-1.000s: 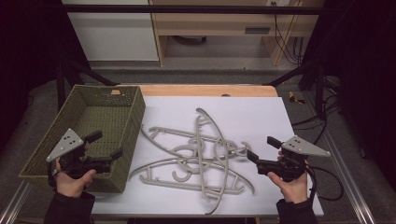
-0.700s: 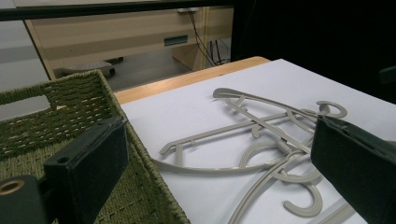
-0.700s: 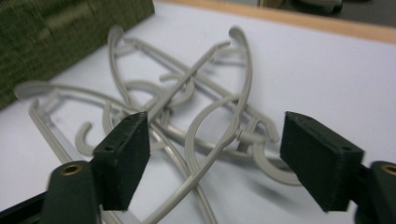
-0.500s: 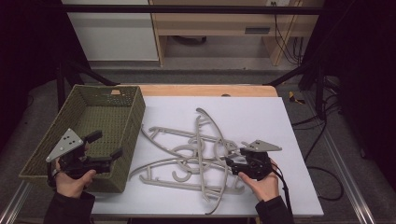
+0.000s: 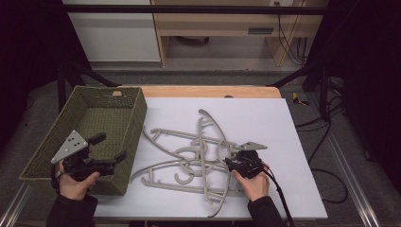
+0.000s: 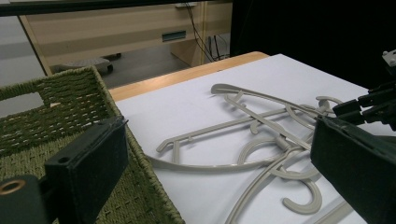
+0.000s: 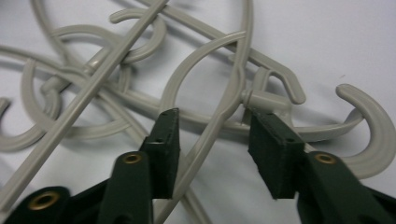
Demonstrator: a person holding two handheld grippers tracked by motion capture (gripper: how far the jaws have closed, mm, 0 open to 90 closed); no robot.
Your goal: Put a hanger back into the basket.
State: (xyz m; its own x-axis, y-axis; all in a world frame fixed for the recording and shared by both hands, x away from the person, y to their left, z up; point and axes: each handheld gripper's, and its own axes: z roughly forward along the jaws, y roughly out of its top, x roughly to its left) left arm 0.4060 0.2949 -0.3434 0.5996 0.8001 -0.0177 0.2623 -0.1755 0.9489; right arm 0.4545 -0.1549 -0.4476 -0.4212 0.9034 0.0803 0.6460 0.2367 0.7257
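The right tool point(image 5: 230, 163) has dropped from the right side of the frame down onto the hangers point(image 5: 198, 158), a tangled grey pile at the centre of the white bench point(image 5: 283, 123). Its jaws have just been closing and now stand narrowed but not shut. In the right gripper view they straddle one thin hanger arm point(image 7: 212, 130) that runs up between the pads point(image 7: 166, 140), which don't yet seem to press on it; a hook point(image 7: 373, 126) curls off at the right of that frame. I'd say the grab is moments away and the first hanger is about to be pinched.

The left tool point(image 5: 109, 149) hangs at the lower left of the frame over the near right corner of the green basket point(image 5: 56, 137), where it was a second ago, jaws wide with nothing in them. The basket looks empty, so the sorting seems barely begun. The hangers are interlocked, and lifting one may drag its neighbours along.
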